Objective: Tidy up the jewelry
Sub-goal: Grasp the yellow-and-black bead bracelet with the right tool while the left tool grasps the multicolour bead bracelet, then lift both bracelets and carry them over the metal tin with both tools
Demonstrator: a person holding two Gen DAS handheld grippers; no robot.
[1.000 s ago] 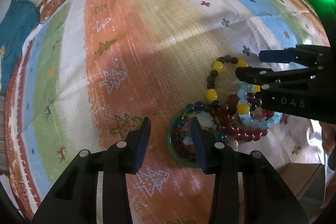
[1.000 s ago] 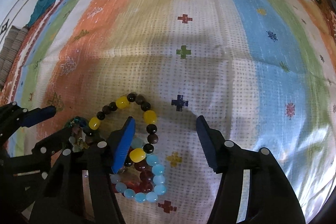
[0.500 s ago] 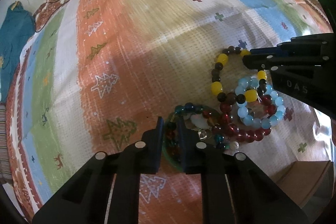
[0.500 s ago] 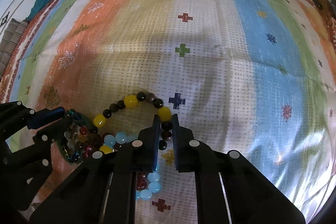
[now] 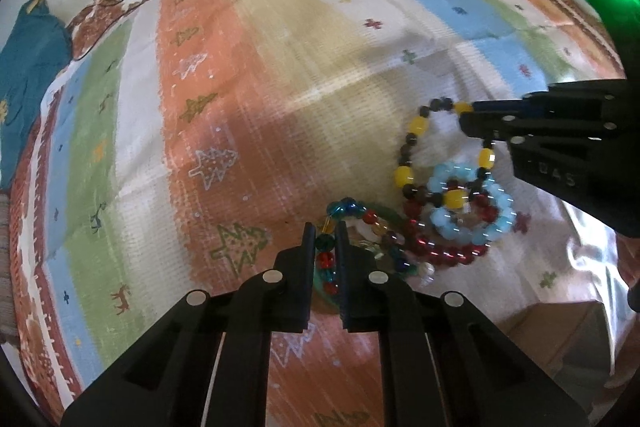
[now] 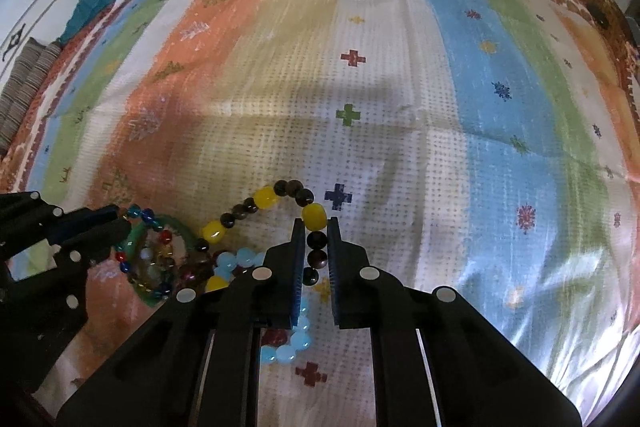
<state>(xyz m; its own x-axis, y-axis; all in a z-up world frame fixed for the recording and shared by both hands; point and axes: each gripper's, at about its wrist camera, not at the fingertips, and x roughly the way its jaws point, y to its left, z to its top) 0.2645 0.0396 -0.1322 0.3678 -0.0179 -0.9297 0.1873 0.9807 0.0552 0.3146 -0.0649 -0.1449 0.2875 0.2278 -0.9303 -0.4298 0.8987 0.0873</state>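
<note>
A heap of beaded bracelets is seen on a striped, patterned bedspread (image 6: pixel 400 87). The yellow-and-dark bracelet (image 6: pixel 264 201) is gripped by the right gripper (image 6: pixel 314 251), its fingers clenched on the dark beads just below a yellow bead; the loop extends toward 10 o'clock in the right wrist view. The multicoloured glass-bead bracelet (image 5: pixel 340 213) is clenched between the fingers of the left gripper (image 5: pixel 323 251). Just beside it, at 3 o'clock in the left wrist view, a pale blue bracelet (image 5: pixel 472 209) is overlapped with a dark red bracelet (image 5: pixel 440 247). A teal cloth (image 5: pixel 28 75) is seen at 10 o'clock, well apart.
</note>
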